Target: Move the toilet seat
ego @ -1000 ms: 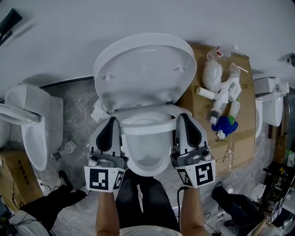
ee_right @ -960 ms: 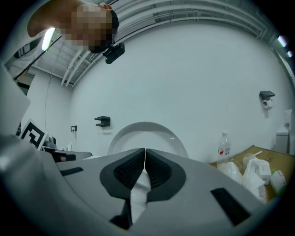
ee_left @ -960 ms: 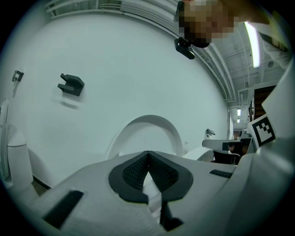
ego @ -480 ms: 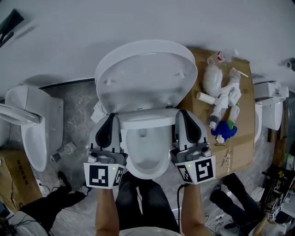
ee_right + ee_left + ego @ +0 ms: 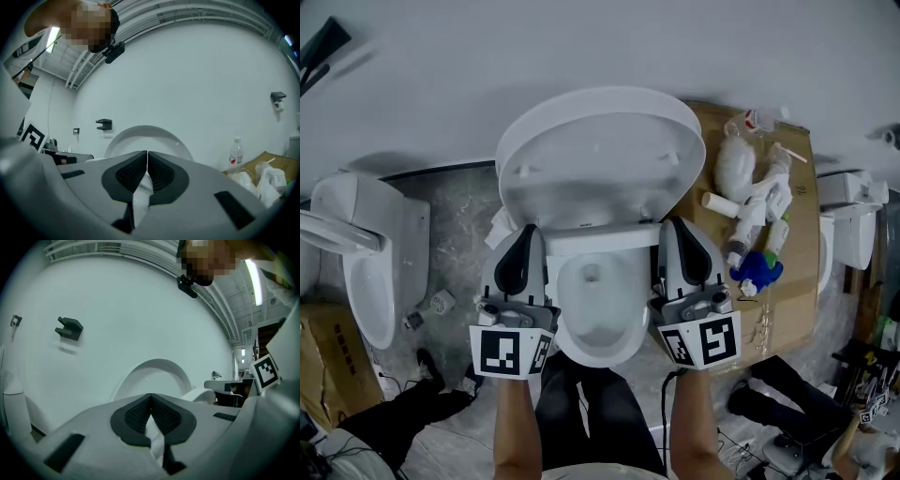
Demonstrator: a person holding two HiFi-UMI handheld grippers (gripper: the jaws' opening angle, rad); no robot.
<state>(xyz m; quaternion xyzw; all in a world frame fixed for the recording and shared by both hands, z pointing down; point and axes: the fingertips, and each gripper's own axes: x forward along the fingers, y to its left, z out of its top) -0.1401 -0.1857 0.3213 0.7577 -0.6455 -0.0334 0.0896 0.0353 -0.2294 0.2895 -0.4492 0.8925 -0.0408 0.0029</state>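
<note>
Since the earlier frames, the toilet seat (image 5: 598, 240) has swung higher. It now reads as a narrow band just under the raised lid (image 5: 600, 155), leaving the bowl (image 5: 595, 323) open below, and both grippers have advanced with it. The left gripper (image 5: 528, 232) stands at the seat's left end and the right gripper (image 5: 671, 225) at its right end; the head view does not confirm contact at the tips. Each gripper view shows the pads clenched tip to tip with nothing clamped between them; the white surface seen through the gap behind the pads lies beyond the jaws. The step in hand appears to be the late part of the lifting stroke, with the seat pushed by closed jaws rather than gripped. The next move calls for even pressure from both sides until the seat leans against the lid. Keep the tips level, or the seat may twist on its hinge or slip off and drop.
</note>
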